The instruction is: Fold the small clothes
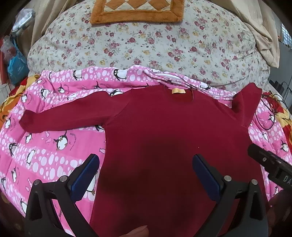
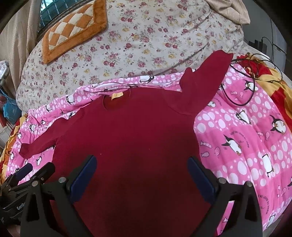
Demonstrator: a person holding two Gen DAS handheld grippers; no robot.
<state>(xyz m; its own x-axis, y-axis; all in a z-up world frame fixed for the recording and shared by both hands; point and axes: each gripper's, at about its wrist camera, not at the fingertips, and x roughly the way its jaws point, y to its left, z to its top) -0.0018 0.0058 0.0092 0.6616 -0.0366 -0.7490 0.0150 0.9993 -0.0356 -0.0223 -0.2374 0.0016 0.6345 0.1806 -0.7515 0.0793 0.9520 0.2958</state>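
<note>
Crimson long-sleeved top lies flat on a pink penguin-print quilt, an orange neck label too small to read. Left gripper and right gripper both hover over its body, jaws wide and empty. Quilt lettering is illegible; the left gripper's casing reads "Gen" in the right wrist view.

Pink penguin-print blanket spread over the bed, white dots and fish in the pattern. Behind it, a bulky floral quilt, with an orange checkered cushion lying on top. Thin black cable looped on the blanket's right side. Red-and-yellow bedding at the edge. Blue plastic bag far left.
</note>
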